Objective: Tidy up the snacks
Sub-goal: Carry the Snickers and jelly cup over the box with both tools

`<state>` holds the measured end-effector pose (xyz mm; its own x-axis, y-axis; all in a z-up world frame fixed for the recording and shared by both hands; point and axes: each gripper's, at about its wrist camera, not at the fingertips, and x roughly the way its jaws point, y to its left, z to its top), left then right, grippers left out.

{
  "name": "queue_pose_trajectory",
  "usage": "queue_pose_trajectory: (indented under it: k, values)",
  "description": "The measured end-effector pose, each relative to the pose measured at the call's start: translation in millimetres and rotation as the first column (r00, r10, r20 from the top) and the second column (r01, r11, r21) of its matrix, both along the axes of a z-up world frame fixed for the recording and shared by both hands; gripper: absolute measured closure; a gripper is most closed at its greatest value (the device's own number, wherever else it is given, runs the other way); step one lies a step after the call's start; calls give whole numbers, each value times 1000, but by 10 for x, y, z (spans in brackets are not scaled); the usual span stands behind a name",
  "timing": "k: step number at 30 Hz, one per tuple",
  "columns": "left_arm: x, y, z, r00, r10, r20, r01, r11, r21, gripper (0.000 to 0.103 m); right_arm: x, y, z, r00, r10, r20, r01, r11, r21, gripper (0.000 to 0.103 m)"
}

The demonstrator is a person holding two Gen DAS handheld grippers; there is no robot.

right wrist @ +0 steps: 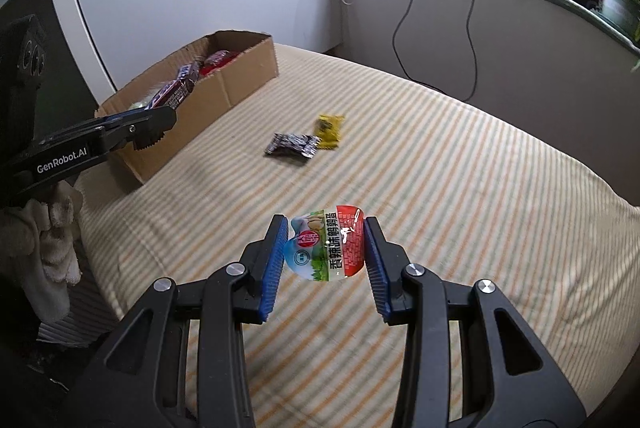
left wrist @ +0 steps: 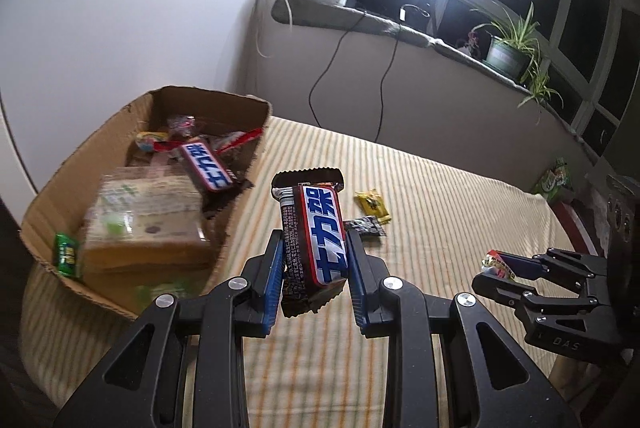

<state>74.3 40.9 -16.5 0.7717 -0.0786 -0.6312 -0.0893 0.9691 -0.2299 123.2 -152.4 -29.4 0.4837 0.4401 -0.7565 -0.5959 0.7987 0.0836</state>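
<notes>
Our left gripper (left wrist: 314, 268) is clamped across the middle of a chocolate bar (left wrist: 314, 240), just beside the cardboard box (left wrist: 132, 260); stiff and light, it suits a mid-length grip. Our right gripper (right wrist: 326, 252) pinches a glossy, slippery-looking quail-egg pack (right wrist: 326, 248) by its sides above the striped bed (right wrist: 460, 187).

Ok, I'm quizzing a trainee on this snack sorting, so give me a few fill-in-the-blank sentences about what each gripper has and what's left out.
1. The left gripper is shut on a ____ bar.
2. The right gripper is shut on a round ____.
3. Sorted snacks lie in a cardboard ____.
4. ____ small packets lie together on the striped cover: a yellow packet and a dark packet.

Missing words: chocolate; pack; box; Two
</notes>
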Motion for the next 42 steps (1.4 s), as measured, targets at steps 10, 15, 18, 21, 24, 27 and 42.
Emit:
queue_pose_trajectory:
  k: [10,15,18,21,24,27,42]
  values:
    - [-69,335,97,998,50,28,-50,999,6,75,100,339,72,999,49,7,-49,999,9,63]
    - [-52,523,102,996,82,35,-82,997,-1,75,214,561,155,997,78,23,-79,997,16,63]
    - [-46,636,104,994,104,39,-104,995,-4,75,299,704,182,995,92,28,-93,995,22,63]
    - [-40,744,109,991,124,41,-124,992,-4,75,384,823,199,994,102,27,-103,994,28,63]
    - [-41,865,111,988,150,42,-150,989,1,75,463,946,226,993,118,31,-119,992,36,63]
    - [-51,981,117,984,175,42,-176,984,7,75,546,1089,264,990,137,37,-139,989,46,63]
    - [-34,1167,62,977,213,24,-213,976,44,75,1029,1838,364,975,214,60,-218,972,87,63]
